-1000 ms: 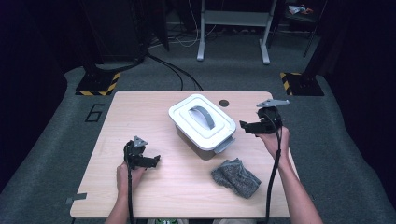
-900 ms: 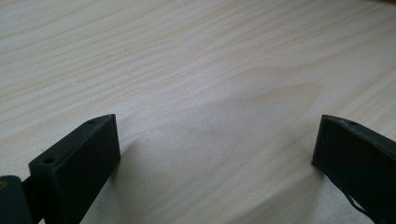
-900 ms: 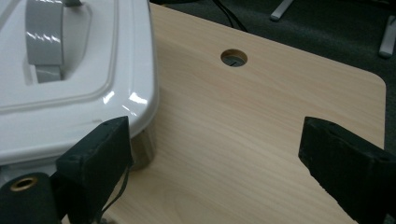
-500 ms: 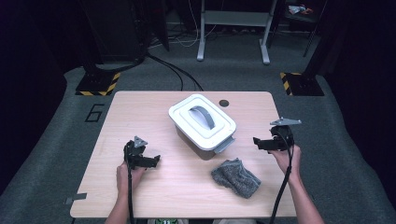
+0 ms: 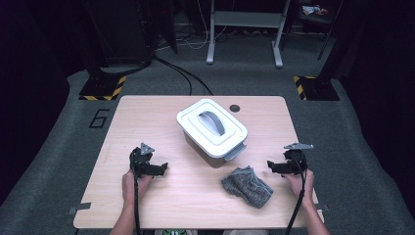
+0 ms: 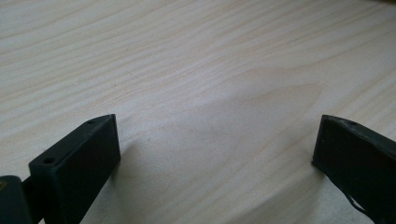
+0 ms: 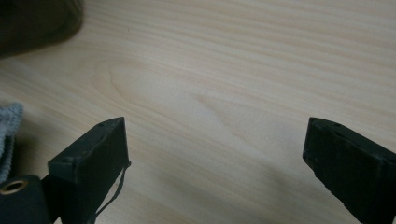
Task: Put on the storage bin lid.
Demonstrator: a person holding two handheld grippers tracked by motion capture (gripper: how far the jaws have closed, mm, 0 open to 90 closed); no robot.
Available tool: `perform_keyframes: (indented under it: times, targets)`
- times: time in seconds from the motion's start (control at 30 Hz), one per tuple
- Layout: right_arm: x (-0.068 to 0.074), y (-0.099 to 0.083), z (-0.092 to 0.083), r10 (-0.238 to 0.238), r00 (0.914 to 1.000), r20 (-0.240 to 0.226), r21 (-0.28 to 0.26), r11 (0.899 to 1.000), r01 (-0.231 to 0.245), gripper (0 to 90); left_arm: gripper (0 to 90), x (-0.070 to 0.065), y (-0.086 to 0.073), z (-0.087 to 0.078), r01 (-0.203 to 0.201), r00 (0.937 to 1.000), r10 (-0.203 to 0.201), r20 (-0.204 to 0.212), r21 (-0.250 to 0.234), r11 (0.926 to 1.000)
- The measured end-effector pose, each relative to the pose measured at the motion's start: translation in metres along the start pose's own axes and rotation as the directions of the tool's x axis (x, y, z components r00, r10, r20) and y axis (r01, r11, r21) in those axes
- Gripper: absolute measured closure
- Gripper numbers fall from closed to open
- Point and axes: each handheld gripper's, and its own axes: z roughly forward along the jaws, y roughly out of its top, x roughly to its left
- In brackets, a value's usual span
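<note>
Left gripper [image 5: 164, 168] sits low over the bare table [image 5: 147, 112], jaws spread wide with nothing in them. Mid-table there's the white lidded container [image 5: 211, 131], with the grey cloth [image 5: 246, 186] crumpled just in front of it. Right gripper [image 5: 270, 166], also wide open and empty, is nearest the cloth, so I'd swing it left, come down on a raised fold and pinch the fabric, not the wood.
</note>
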Motion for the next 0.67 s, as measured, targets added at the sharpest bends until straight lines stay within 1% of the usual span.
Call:
perform_keyframes:
  times: [0.03,0.07,0.1,0.17,0.27,0.3,0.33,0.37,0.43,0.5,0.57,0.6,0.67]
  targets:
    - [-0.001,-0.003,0.002,-0.002,1.0000,-0.003,-0.006,1.000,0.002,6.0,0.3,0.000,0.000,0.000,0.001,1.0000,-0.001,0.000,0.000,1.0000]
    - [-0.001,-0.006,0.004,0.002,1.0000,-0.003,-0.001,1.000,-0.002,5.7,0.3,0.000,0.000,0.000,0.000,1.0000,0.000,0.000,0.000,1.0000]
    - [0.000,-0.008,0.005,0.022,0.9997,-0.008,0.004,1.000,-0.022,5.2,0.3,0.000,0.000,0.000,0.001,1.0000,-0.001,0.001,0.001,1.0000]
    - [0.000,-0.011,0.007,0.003,1.0000,-0.005,0.001,1.000,-0.003,5.1,0.3,0.000,0.000,0.000,0.000,1.0000,0.000,0.000,0.000,1.0000]
    - [0.001,-0.015,0.011,0.002,0.9999,-0.012,0.007,1.000,-0.002,3.8,0.3,0.000,0.000,0.000,0.000,1.0000,0.000,0.000,0.000,1.0000]
    - [0.003,-0.016,0.011,0.002,1.0000,-0.002,0.001,1.000,-0.002,3.4,0.3,0.000,0.000,0.000,0.000,1.0000,0.000,0.001,0.001,1.0000]
    - [0.003,-0.017,0.012,-0.020,0.9998,0.004,-0.007,1.000,0.020,2.7,0.3,0.000,0.000,0.000,0.000,1.0000,0.000,0.001,0.001,1.0000]
    - [0.004,-0.018,0.012,-0.017,0.9998,0.011,-0.007,1.000,0.017,2.5,0.3,0.000,0.000,0.000,0.000,1.0000,0.000,0.001,0.001,1.0000]
    - [0.006,-0.020,0.014,-0.023,0.9991,0.037,-0.024,0.999,0.024,0.5,0.3,0.000,0.000,0.000,0.000,1.0000,0.000,0.001,0.001,1.0000]
    - [0.006,-0.020,0.016,-0.039,0.9984,0.040,-0.023,0.999,0.040,0.0,0.3,0.000,0.000,0.000,0.000,1.0000,0.000,0.001,0.001,1.0000]
    - [0.007,-0.020,0.015,-0.033,0.9986,0.040,-0.020,0.999,0.034,0.0,0.3,0.000,0.000,0.000,0.004,1.0000,-0.004,-0.003,-0.003,1.0000]
    - [0.006,-0.020,0.015,-0.039,0.9984,0.041,-0.019,0.999,0.040,0.0,0.3,0.000,0.000,0.000,0.004,1.0000,-0.004,-0.001,0.004,1.0000]
    - [0.006,-0.020,0.015,-0.040,0.9984,0.041,-0.020,0.999,0.041,0.0,0.4,0.000,0.000,0.000,0.008,1.0000,-0.008,-0.003,-0.002,1.0000]
